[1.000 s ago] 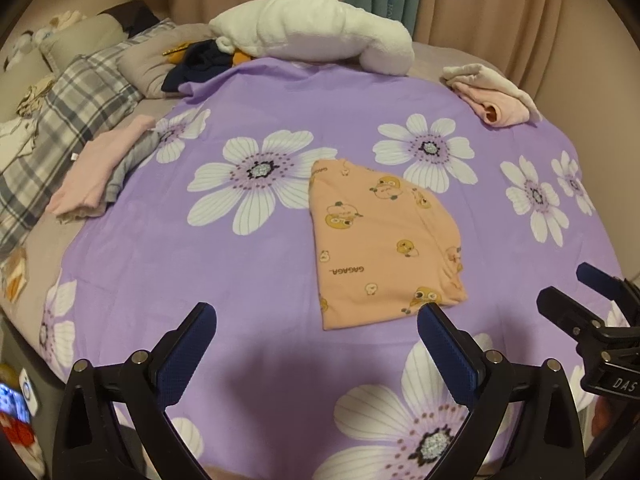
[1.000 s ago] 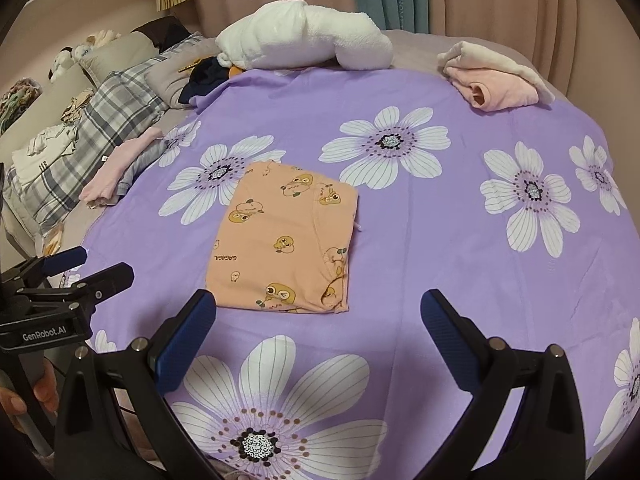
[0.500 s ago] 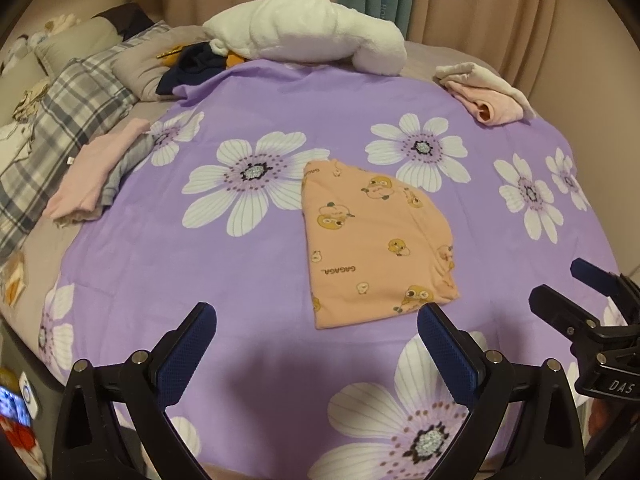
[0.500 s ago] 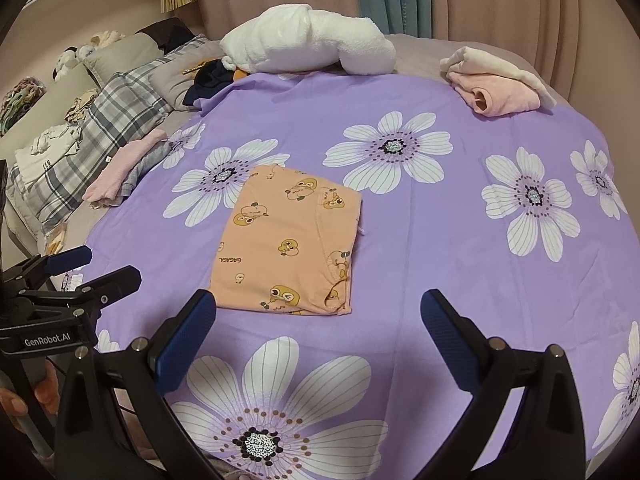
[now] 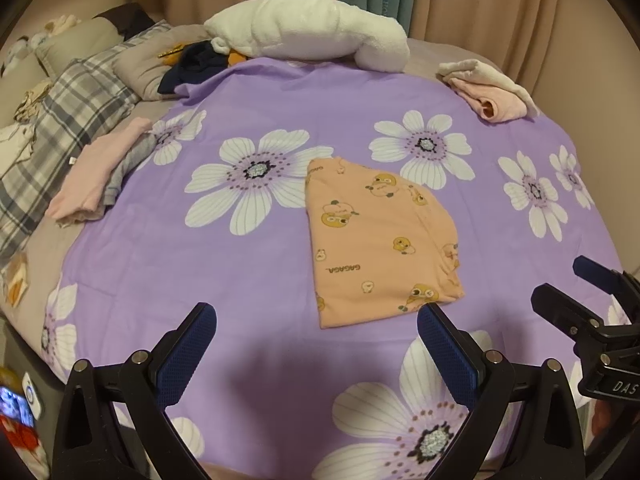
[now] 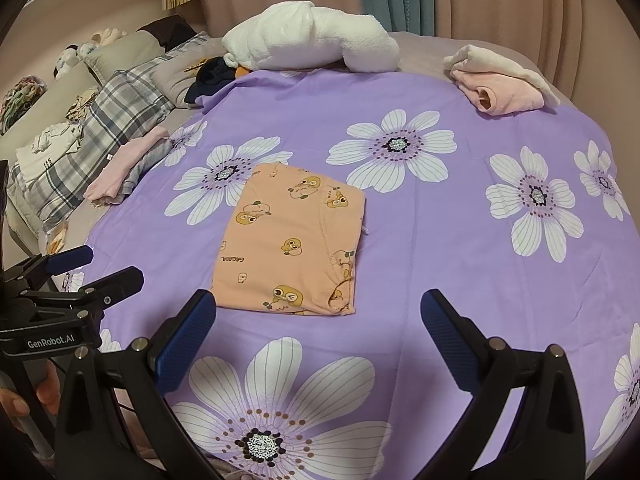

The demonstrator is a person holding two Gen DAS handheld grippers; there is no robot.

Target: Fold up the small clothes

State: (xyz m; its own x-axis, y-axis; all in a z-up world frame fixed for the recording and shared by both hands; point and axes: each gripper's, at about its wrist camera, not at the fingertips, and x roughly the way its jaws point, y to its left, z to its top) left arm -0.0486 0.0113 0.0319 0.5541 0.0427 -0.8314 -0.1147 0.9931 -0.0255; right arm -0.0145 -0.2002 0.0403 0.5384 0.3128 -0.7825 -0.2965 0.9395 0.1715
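The purple flowered sheet [image 6: 420, 240] covers most of the bed and gives wide flat room on every side of the work; it has shallow creases, so a finger pushed low along it could drag the sheet and spoil the fold. At its far end a white rolled blanket [image 6: 312, 44] and a dark garment [image 6: 210, 76] sit on the border; at the far right corner lies a pink and cream bundle [image 6: 500, 80]; at the left border a pink and grey folded stack [image 6: 128, 164] rests beside the plaid pillow [image 6: 92, 136]; all are well apart from the middle. The orange printed garment [image 6: 292, 240] lies folded flat in the centre of the sheet, its near edge close to both tools; the right side shows loose layered hems, which I judge could slip open if only the top layer is taken. The left gripper [image 5: 316, 352] is spread wide and empty; the right gripper [image 6: 318, 334] is also spread wide, holding nothing.
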